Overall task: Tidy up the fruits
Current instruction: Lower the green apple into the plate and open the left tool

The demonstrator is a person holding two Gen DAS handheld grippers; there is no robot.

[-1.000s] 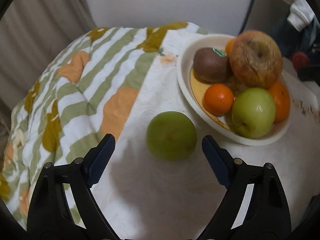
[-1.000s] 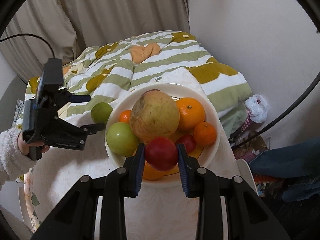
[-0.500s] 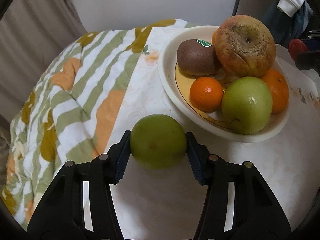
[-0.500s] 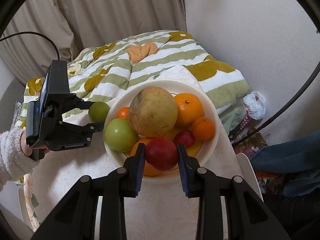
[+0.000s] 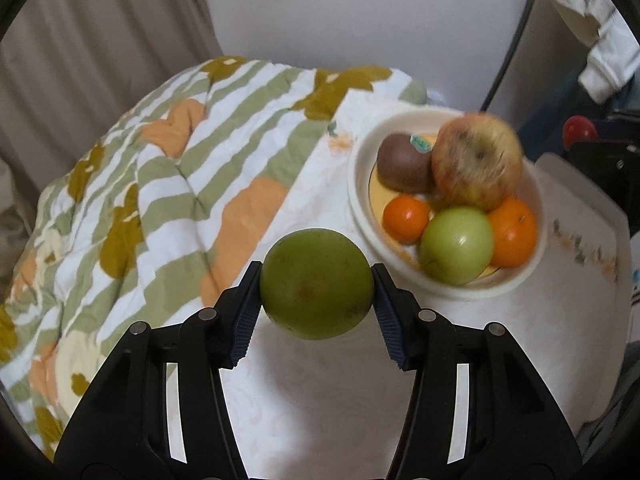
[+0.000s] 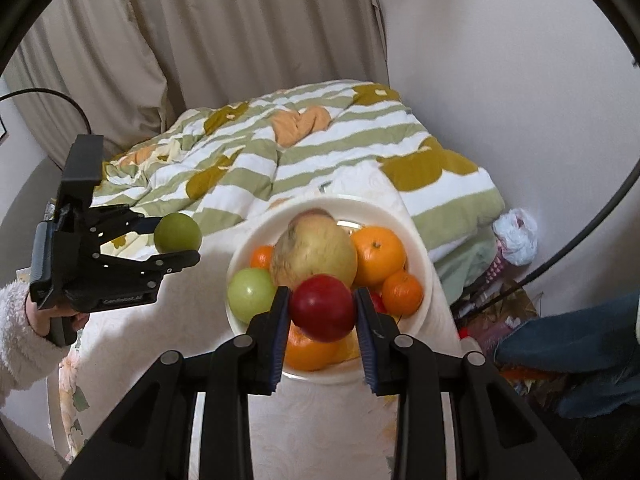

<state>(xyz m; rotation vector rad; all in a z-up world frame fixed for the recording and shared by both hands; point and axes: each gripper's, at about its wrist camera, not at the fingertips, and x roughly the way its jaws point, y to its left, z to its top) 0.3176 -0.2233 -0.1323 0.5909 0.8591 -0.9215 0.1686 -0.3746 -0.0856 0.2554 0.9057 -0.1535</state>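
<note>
My left gripper [image 5: 316,284] is shut on a dull green round fruit [image 5: 316,282] and holds it above the white table, left of the bowl; it also shows in the right wrist view [image 6: 177,234]. My right gripper [image 6: 322,308] is shut on a red apple [image 6: 322,307] and holds it over the near side of the cream bowl [image 6: 424,268]. The bowl [image 5: 356,184] holds a large yellow-red apple [image 5: 476,160], a kiwi [image 5: 404,168], a green apple [image 5: 456,250] and several oranges.
A green, white and orange striped quilt [image 5: 160,184] lies behind and left of the white patterned table [image 5: 320,392]. Curtains and a wall stand behind. Clothes and bags [image 6: 516,236] lie on the floor to the right. A person's hand [image 6: 24,320] holds the left gripper.
My left gripper closed on the green fruit and lifted it off the table. My right gripper rose with the red apple, away from the bowl's fruit.
</note>
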